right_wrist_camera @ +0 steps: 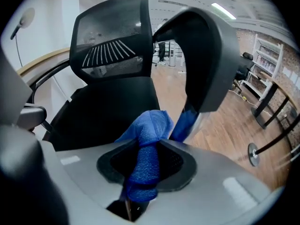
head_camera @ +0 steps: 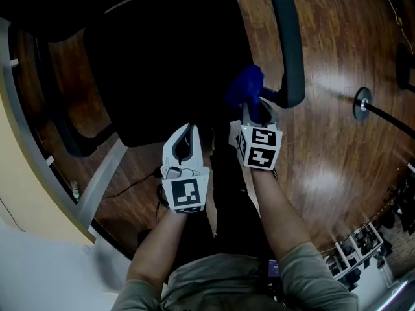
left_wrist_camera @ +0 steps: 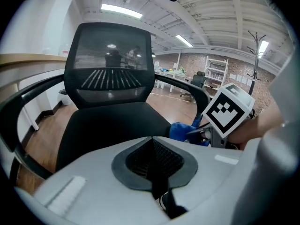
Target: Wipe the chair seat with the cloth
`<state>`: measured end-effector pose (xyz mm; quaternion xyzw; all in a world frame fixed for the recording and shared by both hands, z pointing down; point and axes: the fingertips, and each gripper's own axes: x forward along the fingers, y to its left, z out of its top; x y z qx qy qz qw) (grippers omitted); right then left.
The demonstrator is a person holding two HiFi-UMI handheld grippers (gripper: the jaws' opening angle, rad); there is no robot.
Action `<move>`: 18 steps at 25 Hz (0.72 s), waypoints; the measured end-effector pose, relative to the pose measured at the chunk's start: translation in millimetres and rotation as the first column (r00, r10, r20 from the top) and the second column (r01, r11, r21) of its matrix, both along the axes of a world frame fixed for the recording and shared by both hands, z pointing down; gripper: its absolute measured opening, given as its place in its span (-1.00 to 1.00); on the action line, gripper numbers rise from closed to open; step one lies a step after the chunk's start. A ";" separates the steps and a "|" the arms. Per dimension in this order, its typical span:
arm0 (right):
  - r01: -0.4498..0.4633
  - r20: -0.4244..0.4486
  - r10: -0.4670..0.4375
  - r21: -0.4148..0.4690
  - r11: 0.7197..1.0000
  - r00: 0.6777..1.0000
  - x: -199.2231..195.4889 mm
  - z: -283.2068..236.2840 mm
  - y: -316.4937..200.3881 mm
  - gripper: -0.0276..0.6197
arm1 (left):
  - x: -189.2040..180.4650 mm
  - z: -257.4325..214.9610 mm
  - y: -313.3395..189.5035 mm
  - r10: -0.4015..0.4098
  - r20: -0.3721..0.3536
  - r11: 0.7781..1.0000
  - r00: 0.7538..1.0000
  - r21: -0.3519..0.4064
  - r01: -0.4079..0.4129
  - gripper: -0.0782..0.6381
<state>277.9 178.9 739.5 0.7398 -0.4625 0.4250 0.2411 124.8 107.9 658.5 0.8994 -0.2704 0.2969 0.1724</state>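
Nearest the person, the left gripper (head_camera: 188,132) hangs over the front edge of the chair seat (head_camera: 155,63) with its jaws pressed together on nothing. Just beside it, the right gripper (head_camera: 257,109) has its jaws clamped on a blue cloth (right_wrist_camera: 149,128), which runs up between them as a tight roll and spills out ahead in a loose bunch. That bunch sits at the seat's front right corner, close to the armrest (head_camera: 289,37); whether it touches the seat I cannot tell. To wipe well, the right gripper probably needs to tip down until the loose bunch lies flat on the seat, then sweep in overlapping passes from this corner toward the backrest (left_wrist_camera: 110,64), keeping the hard jaws off the fabric and steering clear of the armrest post. The wooden floor (head_camera: 337,154) lies beyond.
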 end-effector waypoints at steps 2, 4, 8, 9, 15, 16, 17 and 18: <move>0.034 -0.014 -0.034 0.013 0.999 0.999 -9.2 -10.9 -11.5 -0.61 | -17.6 -6.9 -12.0 -0.044 0.001 0.999 0.999 0.018 0.044 -0.77; 0.090 -0.023 -0.090 0.034 0.995 0.996 -25.6 -24.0 -29.0 -0.61 | -40.2 -14.4 -25.6 -0.097 0.006 0.995 0.995 0.037 0.097 -0.77; 0.248 -0.026 -0.246 0.080 0.965 0.969 -85.5 -49.0 -70.5 -0.61 | -92.3 -27.6 -42.9 -0.174 0.015 0.984 0.985 0.030 0.173 -0.77; 0.287 -0.025 -0.286 0.092 0.954 0.958 -104.4 -54.3 -80.7 -0.61 | -106.0 -30.4 -45.5 -0.189 0.017 0.982 0.982 0.026 0.189 -0.77; 0.519 -0.004 -0.524 0.146 0.842 0.851 -234.5 -68.3 -130.2 -0.61 | -193.0 -29.9 -56.5 -0.299 0.044 0.954 0.953 0.021 0.299 -0.77; 0.549 0.002 -0.555 0.147 0.823 0.832 -254.3 -67.4 -133.8 -0.61 | -205.0 -29.1 -56.3 -0.305 0.049 0.952 0.951 0.018 0.305 -0.77; 0.571 0.009 -0.578 0.148 0.807 0.816 -272.2 -66.1 -136.4 -0.61 | -216.3 -27.9 -55.9 -0.311 0.052 0.950 0.949 0.018 0.310 -0.77; 0.588 0.014 -0.596 0.147 0.795 0.803 -288.1 -64.8 -138.2 -0.61 | -226.5 -26.7 -55.5 -0.316 0.054 0.949 0.947 0.017 0.316 -0.77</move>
